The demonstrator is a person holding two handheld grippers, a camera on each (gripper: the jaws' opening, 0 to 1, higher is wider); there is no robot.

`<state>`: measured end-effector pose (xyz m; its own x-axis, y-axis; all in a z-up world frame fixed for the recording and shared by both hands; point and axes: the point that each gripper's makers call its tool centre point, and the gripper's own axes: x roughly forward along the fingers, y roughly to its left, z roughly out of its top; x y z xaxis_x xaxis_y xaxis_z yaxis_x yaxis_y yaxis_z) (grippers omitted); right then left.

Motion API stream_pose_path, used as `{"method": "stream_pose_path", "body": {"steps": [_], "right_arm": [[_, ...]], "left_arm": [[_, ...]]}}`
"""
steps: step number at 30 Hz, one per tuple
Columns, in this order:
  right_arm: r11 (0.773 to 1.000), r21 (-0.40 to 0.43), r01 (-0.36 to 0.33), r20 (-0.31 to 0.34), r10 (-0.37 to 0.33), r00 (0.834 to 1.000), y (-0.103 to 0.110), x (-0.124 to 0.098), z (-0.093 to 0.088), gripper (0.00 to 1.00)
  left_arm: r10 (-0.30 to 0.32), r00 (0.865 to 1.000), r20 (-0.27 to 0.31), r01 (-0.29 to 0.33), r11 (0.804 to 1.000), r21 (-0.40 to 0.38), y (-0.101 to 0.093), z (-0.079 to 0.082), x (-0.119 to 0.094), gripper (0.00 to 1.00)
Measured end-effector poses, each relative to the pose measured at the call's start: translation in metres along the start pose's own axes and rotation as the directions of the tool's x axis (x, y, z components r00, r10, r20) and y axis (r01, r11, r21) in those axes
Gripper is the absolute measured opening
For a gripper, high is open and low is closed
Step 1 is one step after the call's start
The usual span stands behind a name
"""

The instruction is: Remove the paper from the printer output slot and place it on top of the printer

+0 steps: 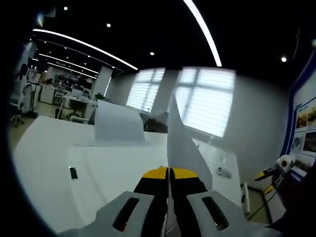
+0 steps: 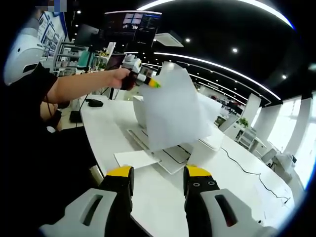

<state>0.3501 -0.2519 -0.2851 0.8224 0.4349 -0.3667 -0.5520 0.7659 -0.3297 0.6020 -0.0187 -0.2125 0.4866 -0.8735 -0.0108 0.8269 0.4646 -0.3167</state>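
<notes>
Pinching a paper (image 1: 181, 143) by its edge, the left gripper (image 1: 169, 173) has its yellow-tipped jaws pressed together on the sheet, which rises edge-on from between them. Holding it by one edge keeps the rest of the sheet free to be laid flat. In the right gripper view the same sheet (image 2: 170, 114) hangs in the air above the printer (image 2: 148, 111), clear of the output slot, carried by the left gripper (image 2: 148, 82) in the person's hand (image 2: 121, 78). So the removal looks done and the placing on the printer's top is what remains. Another sheet (image 1: 117, 122) stands curved on the white table (image 1: 49, 148) behind. To the right, the right gripper (image 2: 158, 178) waits low over the table (image 2: 103, 128) with jaws spread and nothing between them, probably kept out of the way. A loose sheet (image 2: 137, 158) lies flat just ahead of it.
</notes>
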Motion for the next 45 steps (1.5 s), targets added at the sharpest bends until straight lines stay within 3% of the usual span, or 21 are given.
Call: {"method": "stream_pose_path", "body": {"steps": [8,24,35,45], "right_arm": [[1.000,-0.020,-0.002,0.017,0.002,1.000,-0.003,0.001,0.010,0.36],[1.000,-0.016,0.001,0.011,-0.001,1.000,-0.001,-0.001,0.009,0.36],[1.000,-0.009,0.006,0.003,-0.006,1.000,-0.001,-0.002,0.003,0.36],[1.000,-0.012,0.000,0.007,0.000,1.000,0.000,0.000,0.005,0.36]], "left_arm": [[0.014,1.000,0.017,-0.013,1.000,-0.026,0.006,0.004,0.005,0.06],[0.032,0.999,0.041,-0.030,0.998,-0.055,0.012,0.012,0.006,0.06],[0.081,0.992,0.098,-0.072,0.993,-0.091,0.024,0.020,0.001,0.06],[0.116,0.989,0.096,-0.104,0.988,-0.116,0.035,0.012,0.000,0.06]]}}
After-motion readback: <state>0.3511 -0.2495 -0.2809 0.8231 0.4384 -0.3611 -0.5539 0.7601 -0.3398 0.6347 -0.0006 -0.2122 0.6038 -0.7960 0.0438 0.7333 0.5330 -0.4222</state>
